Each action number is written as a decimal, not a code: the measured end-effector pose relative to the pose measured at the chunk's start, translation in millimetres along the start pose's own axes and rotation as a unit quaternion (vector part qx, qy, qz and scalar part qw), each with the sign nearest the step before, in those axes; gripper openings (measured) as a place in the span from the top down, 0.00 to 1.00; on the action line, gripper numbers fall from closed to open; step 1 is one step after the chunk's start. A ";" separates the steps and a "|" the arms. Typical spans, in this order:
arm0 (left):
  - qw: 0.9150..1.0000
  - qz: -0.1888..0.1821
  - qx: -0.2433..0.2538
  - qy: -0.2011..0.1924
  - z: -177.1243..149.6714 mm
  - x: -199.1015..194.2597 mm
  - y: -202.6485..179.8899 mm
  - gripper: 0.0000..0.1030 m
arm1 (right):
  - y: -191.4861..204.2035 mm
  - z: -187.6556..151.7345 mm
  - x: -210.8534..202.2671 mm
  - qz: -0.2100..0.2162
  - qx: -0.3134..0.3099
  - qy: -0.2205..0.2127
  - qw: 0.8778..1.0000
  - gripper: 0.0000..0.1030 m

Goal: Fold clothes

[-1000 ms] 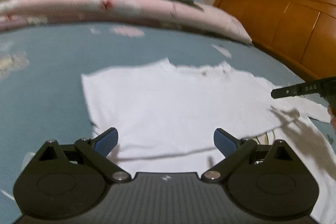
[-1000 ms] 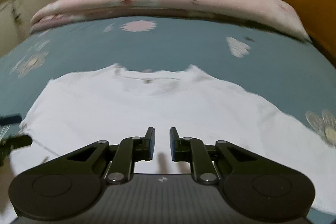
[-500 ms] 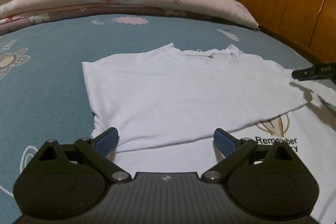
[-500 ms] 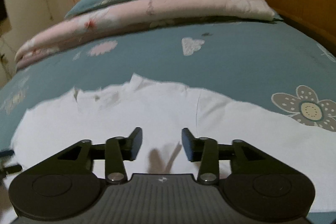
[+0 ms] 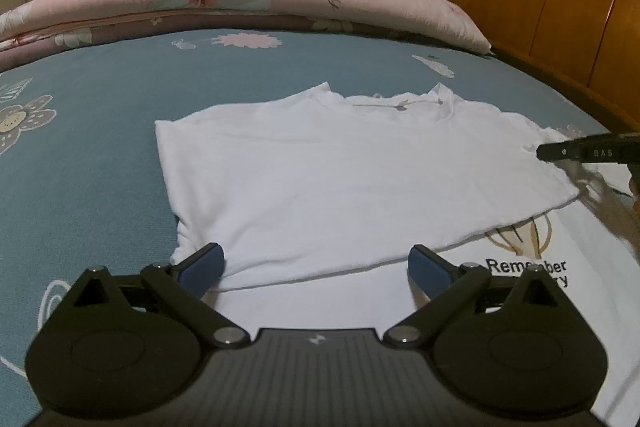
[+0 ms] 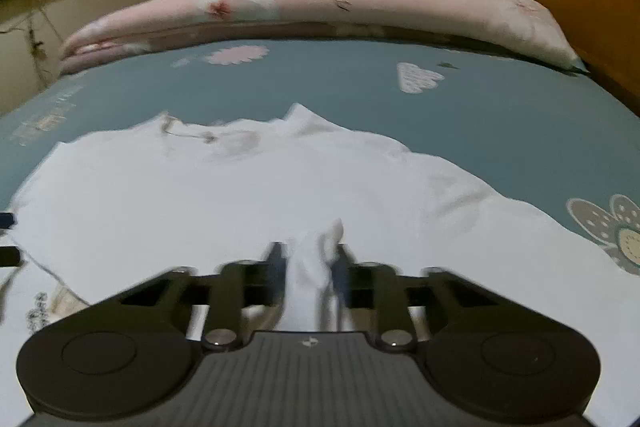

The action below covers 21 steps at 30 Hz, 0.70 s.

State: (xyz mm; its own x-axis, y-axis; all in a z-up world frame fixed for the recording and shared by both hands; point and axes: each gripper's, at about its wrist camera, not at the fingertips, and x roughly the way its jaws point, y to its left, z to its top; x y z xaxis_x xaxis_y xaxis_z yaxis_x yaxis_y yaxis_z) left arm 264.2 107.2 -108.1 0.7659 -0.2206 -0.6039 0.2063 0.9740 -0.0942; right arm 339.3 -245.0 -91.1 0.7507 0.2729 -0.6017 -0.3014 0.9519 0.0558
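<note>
White T-shirt (image 6: 248, 195) on bed (image 6: 500, 131): right gripper (image 6: 308, 267) jaws just closed, pinching a fabric ridge, next fold ready; left gripper (image 5: 316, 263) jaws wide, empty.

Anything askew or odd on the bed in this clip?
Nothing damaged or spilled. The white T-shirt lies flat on the blue bedsheet except for one bunched ridge of cloth pinched in the right gripper, whose jaws have just been closing. The left gripper hangs open.

We see dim warm indoor light; left view sharp, right view motion-blurred. Fisheye bends edges, corners black. White cotton T-shirt (image 5: 320, 179) near overexposed; soft shadows under black plastic gripper fingers (image 5: 200, 263).
</note>
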 end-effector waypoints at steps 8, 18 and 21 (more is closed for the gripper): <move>0.998 -0.032 -0.017 -0.048 6.9 -20.5 2.9 0.05 | 15.2 31.7 -15.1 -0.027 -0.039 -0.046 0.998 0.83; 0.999 -0.014 -0.026 -0.020 6.3 -12.4 9.1 0.05 | 2.0 19.5 5.2 -0.106 0.025 0.011 0.994 0.48; 0.998 -0.022 -0.038 -0.037 8.3 -19.1 14.2 0.05 | 13.6 33.1 -9.1 -0.088 0.007 -0.025 0.996 0.48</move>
State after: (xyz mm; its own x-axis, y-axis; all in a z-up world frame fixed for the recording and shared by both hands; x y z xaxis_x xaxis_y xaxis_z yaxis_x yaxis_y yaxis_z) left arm 257.6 124.8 -91.4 0.8009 -0.2631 -0.5380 0.1956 0.9640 -0.1803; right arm 347.8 -229.9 -58.5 0.8194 0.1073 -0.5631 -0.1545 0.9873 -0.0366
